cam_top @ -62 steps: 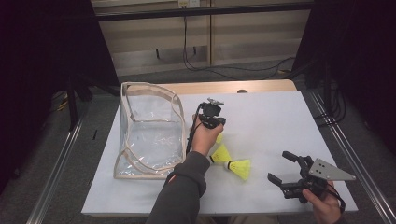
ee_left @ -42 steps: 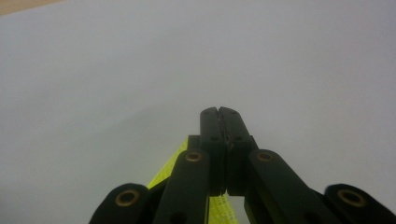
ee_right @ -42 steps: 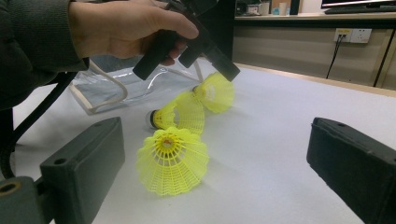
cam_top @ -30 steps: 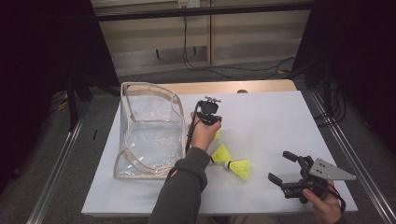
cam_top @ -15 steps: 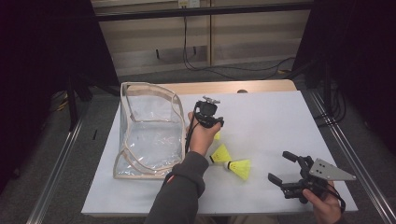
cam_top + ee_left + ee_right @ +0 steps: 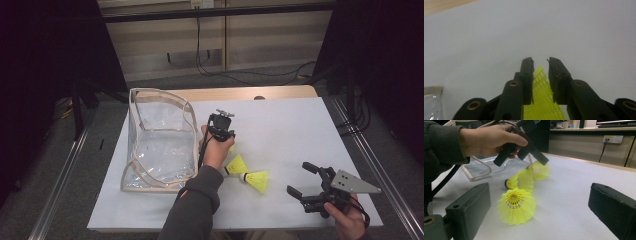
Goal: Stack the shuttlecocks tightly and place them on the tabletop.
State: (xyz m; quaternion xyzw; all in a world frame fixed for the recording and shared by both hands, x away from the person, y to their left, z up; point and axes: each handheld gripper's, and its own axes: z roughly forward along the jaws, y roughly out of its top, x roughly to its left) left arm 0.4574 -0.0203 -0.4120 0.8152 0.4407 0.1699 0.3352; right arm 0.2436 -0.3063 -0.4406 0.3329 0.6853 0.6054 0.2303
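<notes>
Left gripper (image 6: 226,140) closed on skirt of yellow shuttlecock (image 6: 543,100), mid-table beside clear bag (image 6: 159,145). Right gripper (image 6: 306,182) held open near front right corner. Shuttlecock judged featherlight, mesh easily crushed; light pinch at skirt rim advised.

On the bench (image 6: 280,125), the clear bag (image 6: 159,142) sits at 9 o'clock. Just right of it is the left gripper (image 6: 226,142), on top of one shuttlecock (image 6: 543,100). Two more shuttlecocks (image 6: 236,165) (image 6: 257,180) lie at 5 o'clock from it. The right gripper (image 6: 304,181) is at 4 o'clock.
</notes>
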